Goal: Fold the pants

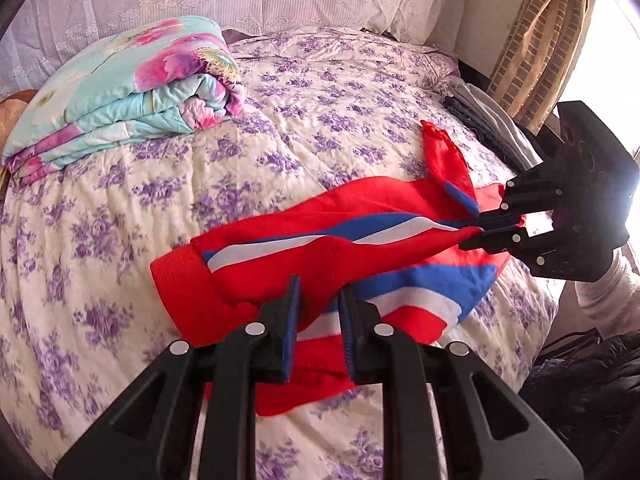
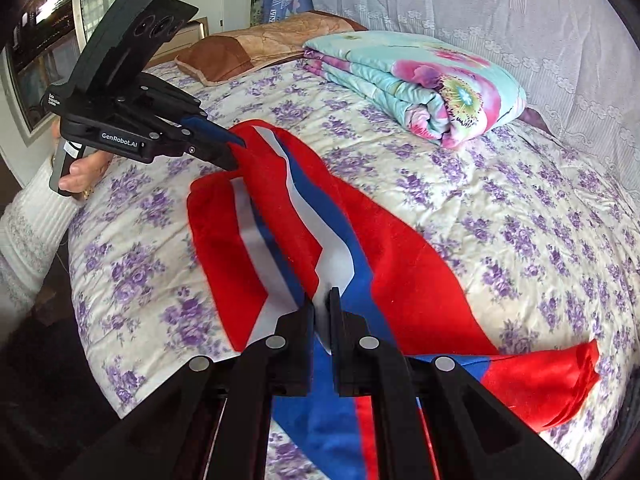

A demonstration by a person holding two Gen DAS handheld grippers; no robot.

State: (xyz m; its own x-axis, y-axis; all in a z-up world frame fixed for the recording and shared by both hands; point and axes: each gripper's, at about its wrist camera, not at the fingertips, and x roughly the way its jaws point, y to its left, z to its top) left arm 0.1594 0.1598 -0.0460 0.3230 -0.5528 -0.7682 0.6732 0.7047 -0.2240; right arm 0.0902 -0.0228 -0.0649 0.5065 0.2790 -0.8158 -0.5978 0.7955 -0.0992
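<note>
Your left tool point(image 1: 320, 300) is narrowed onto the red pants point(image 1: 320, 248), pinching the fabric at the ribbed end. Your right tool point(image 2: 323, 300) is clamped on the same pants point(image 2: 360, 240) at the blue-and-white stripe. The garment hangs stretched between the two tools, its lower folds trailing on the floral bed point(image 1: 200, 160) beneath them. Beyond both tools, well apart from the pants, lies a folded floral quilt point(image 1: 128, 92). Your hand point(image 2: 80, 172) grips the left tool's handle.
</note>
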